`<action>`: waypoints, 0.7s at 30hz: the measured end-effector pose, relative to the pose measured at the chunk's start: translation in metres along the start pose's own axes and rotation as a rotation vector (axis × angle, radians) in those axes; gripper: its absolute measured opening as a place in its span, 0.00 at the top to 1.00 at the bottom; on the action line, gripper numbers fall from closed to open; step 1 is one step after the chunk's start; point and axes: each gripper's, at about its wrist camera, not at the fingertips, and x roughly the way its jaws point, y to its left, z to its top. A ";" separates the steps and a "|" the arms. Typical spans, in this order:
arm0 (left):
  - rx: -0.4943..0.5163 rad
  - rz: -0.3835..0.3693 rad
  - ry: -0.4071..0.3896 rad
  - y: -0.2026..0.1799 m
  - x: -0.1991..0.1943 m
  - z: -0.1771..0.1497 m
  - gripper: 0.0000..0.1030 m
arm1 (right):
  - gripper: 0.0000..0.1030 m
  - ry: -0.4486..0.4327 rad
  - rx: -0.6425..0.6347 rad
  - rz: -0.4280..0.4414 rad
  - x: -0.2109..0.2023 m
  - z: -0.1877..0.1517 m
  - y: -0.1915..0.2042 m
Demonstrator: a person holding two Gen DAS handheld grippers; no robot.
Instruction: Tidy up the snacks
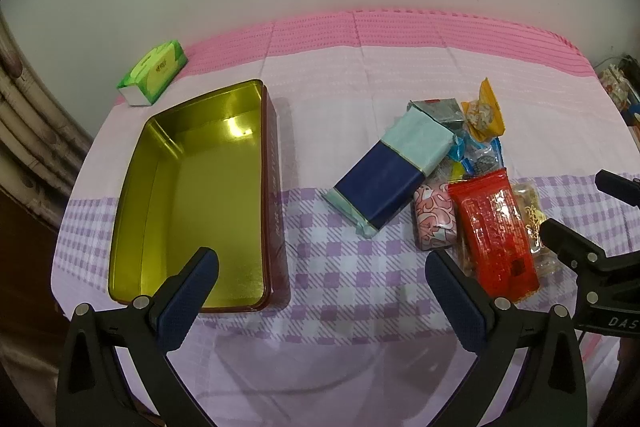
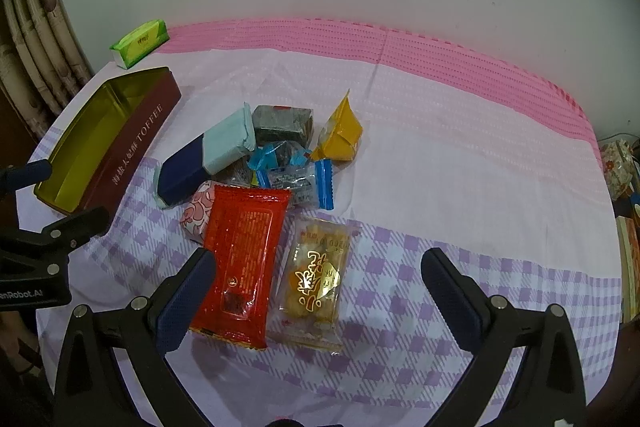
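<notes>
Both the left gripper (image 1: 322, 277) and right gripper (image 2: 318, 277) had jaws spread, holding nothing. Right of the shiny rectangular tin (image 1: 200, 195) lay crinkly wrapped snacks (image 2: 256, 195) on checked cloth (image 1: 352, 259).

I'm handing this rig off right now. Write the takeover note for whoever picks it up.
Left gripper: open, empty, above the cloth between tin and snacks.
Right gripper: open, empty, over the red packet and the clear packet with gold print.
Toffee tin: lidless, nothing inside, left of the pile.
Snacks: all loose on the checked cloth, including the navy and mint pack, the orange pouch and the blue-edged candy.
Done: nothing packed.
Left: move every snack into the tin.
</notes>
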 end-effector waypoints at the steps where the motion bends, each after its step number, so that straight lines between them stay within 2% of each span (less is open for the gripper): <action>1: 0.002 0.001 -0.003 0.000 0.000 0.000 0.01 | 0.01 0.001 -0.001 0.002 0.000 0.000 0.000; 21: 0.006 -0.024 -0.029 0.018 -0.003 0.001 0.01 | 0.02 0.043 -0.059 0.027 0.012 -0.007 0.028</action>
